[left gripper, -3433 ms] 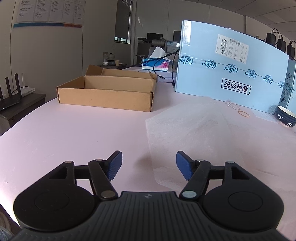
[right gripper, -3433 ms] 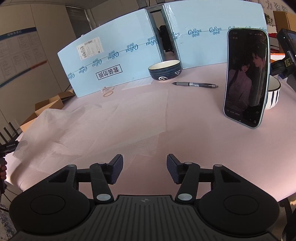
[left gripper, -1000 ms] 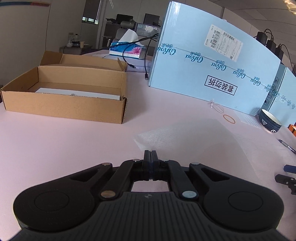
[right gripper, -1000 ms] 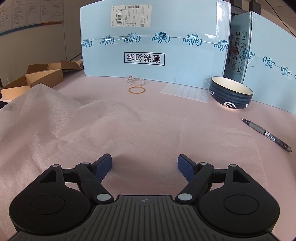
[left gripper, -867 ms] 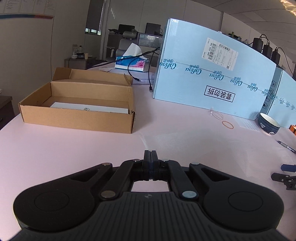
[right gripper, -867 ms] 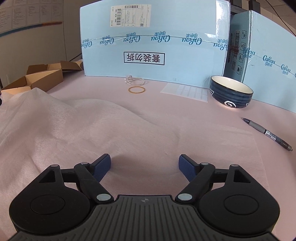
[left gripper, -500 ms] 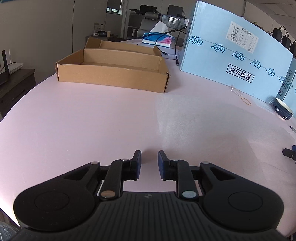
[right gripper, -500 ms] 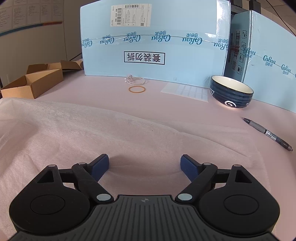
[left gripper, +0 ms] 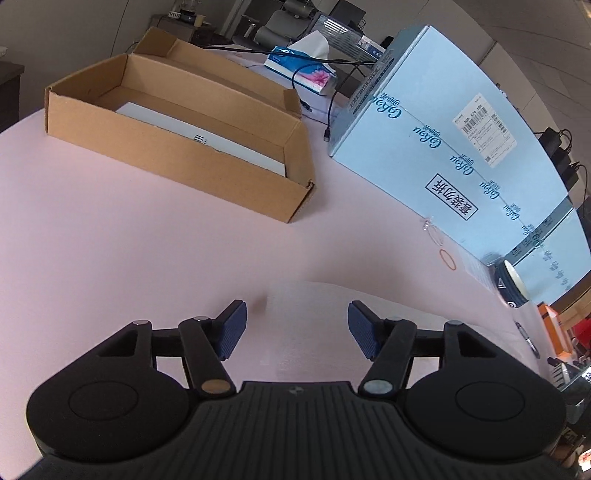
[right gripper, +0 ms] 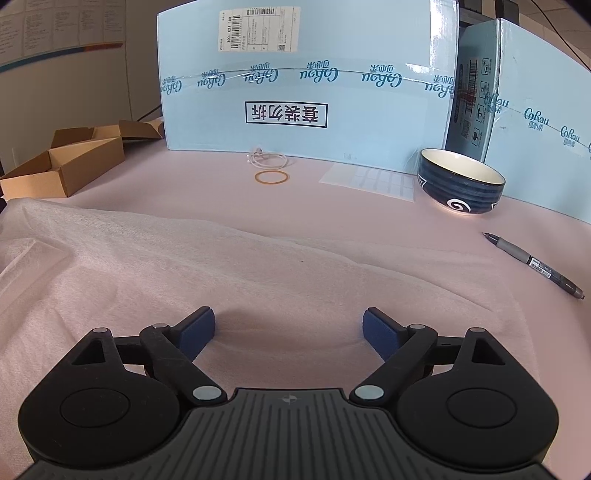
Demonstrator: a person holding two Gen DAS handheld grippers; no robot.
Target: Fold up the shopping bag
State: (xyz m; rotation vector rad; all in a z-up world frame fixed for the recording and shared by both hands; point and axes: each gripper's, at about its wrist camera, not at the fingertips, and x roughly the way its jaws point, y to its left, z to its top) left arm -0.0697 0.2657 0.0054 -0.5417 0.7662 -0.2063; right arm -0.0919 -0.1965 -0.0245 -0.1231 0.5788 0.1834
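Repeated along the tape across the big blue carton (right gripper: 303, 92): "CoRou". Boxed below, upside down: "套装勿拆". On the white shipping label (right gripper: 258, 29): barcodes, print too small to read. On the second blue carton (right gripper: 535, 122): "CoRou" again.

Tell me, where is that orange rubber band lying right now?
In the right wrist view the orange rubber band lies flat on the pink table, just before the tall light-blue carton, left of the dark-blue bowl.
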